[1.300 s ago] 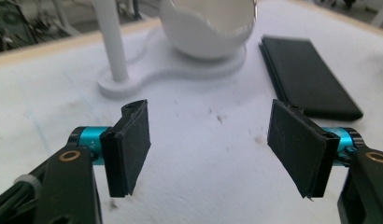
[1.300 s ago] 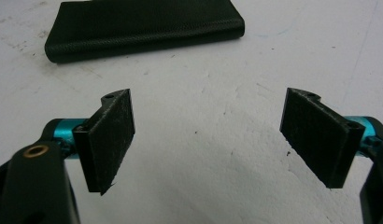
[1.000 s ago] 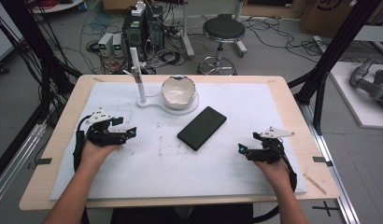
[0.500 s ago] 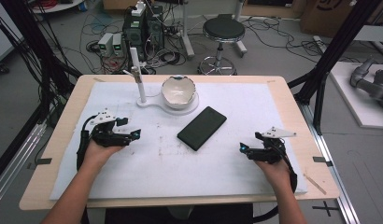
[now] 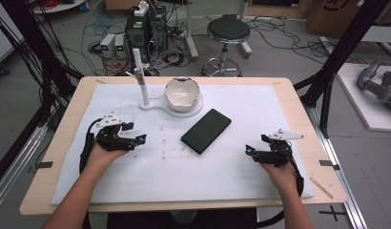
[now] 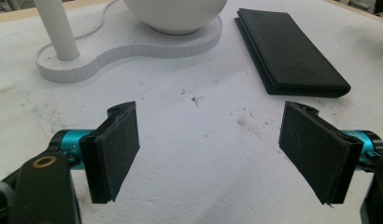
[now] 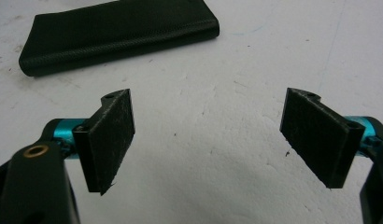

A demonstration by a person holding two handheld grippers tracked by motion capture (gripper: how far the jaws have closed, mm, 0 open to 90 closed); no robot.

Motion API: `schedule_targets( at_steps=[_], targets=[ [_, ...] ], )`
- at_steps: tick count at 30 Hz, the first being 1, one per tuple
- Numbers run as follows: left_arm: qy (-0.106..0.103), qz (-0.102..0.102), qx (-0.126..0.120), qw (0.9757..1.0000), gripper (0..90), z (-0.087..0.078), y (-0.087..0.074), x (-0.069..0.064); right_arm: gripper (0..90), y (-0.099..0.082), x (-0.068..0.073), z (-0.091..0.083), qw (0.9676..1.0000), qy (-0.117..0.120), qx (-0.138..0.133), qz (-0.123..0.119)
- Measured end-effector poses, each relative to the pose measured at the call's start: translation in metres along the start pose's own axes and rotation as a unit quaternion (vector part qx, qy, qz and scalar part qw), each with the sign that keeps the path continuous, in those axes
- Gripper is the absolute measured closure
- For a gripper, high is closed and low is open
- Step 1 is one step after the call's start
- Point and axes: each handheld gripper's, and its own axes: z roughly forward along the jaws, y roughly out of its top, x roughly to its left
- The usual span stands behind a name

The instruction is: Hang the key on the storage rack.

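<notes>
The left gripper (image 5: 138, 139) sat at nine o'clock on the white mat (image 5: 279, 109) and the right gripper (image 5: 249, 151) at four o'clock, both with jaws spread wide and holding nothing. Between them lay a black case (image 5: 206, 130), and at twelve o'clock a white bowl (image 5: 182, 93) sat on a white stand (image 5: 158, 104) beside its upright post (image 5: 140, 78)

One white bowl (image 5: 182, 93), one white stand (image 5: 150, 102) with one post, one black case (image 5: 206, 130), two grippers
</notes>
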Motion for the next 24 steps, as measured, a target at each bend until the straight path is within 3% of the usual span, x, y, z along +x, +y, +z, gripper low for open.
schedule_targets(
  at_steps=[24],
  targets=[
    [-0.004,-0.007,0.001,1.0000,20.2,-0.0040,-0.0015,0.0009,18.0,0.0041,0.0032,0.0050,0.9999,0.005,0.005,-0.007]
  ],
)
